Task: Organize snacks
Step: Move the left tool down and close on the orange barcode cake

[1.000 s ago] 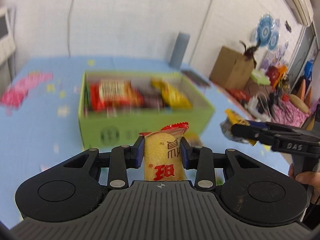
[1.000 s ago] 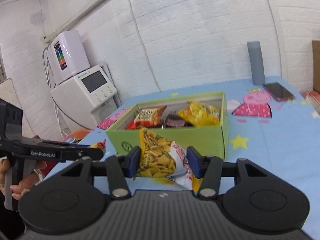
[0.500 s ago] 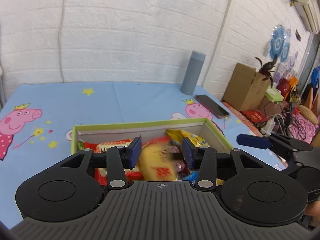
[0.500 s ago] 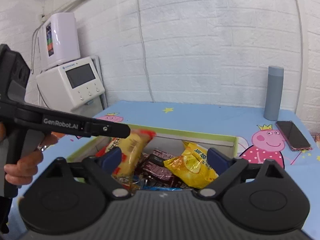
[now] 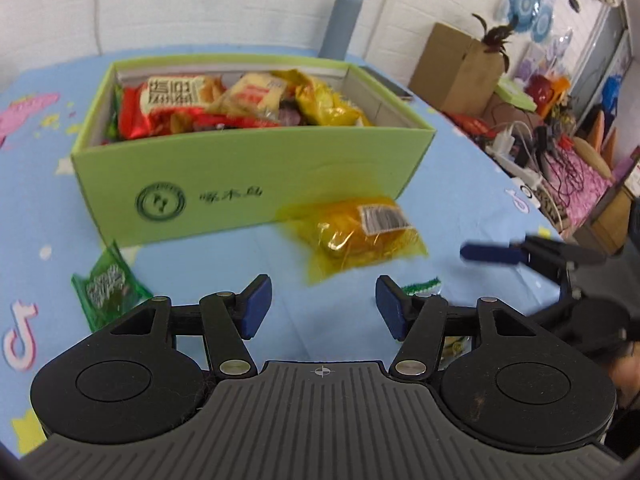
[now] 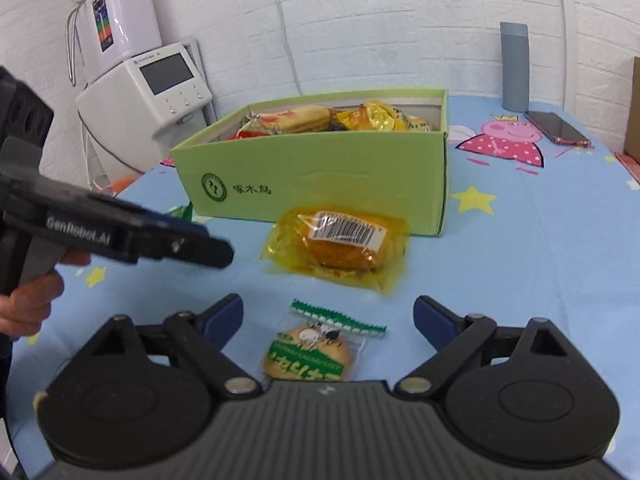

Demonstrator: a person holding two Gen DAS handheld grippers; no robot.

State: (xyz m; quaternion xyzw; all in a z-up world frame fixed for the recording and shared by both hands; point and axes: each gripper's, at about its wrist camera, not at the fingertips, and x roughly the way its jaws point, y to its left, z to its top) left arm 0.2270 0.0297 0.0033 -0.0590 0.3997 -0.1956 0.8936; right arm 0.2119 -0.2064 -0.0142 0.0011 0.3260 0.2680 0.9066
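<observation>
The green cardboard box (image 5: 248,168) stands on the blue cartoon-printed tablecloth (image 6: 540,248), already heaped with red and yellow snack packets (image 5: 240,100). Three snacks are seen left outside it: a clear yellow wrapper holding a round golden bun (image 6: 340,248), lying just in front of the box's near wall; a small green-edged biscuit packet (image 6: 312,348); and a green foil sachet (image 5: 110,284) off to the left.

The right gripper (image 6: 328,316) is held wide open and empty, and the biscuit packet lies directly ahead of it, between the lines of its fingers, with its long axis running roughly along the gripper's pointing direction. That packet is judged the nearer target for the right hand; a short descent is all that seems needed.

The left gripper (image 5: 320,304) has just been opening; its jaws stand about half apart with nothing between them. The bun wrapper lies ahead of it and slightly right, its long axis across the fingers.

In the left wrist view the biscuit packet is almost wholly hidden behind the right finger. The sachet's print is blurred and cannot be read.
</observation>
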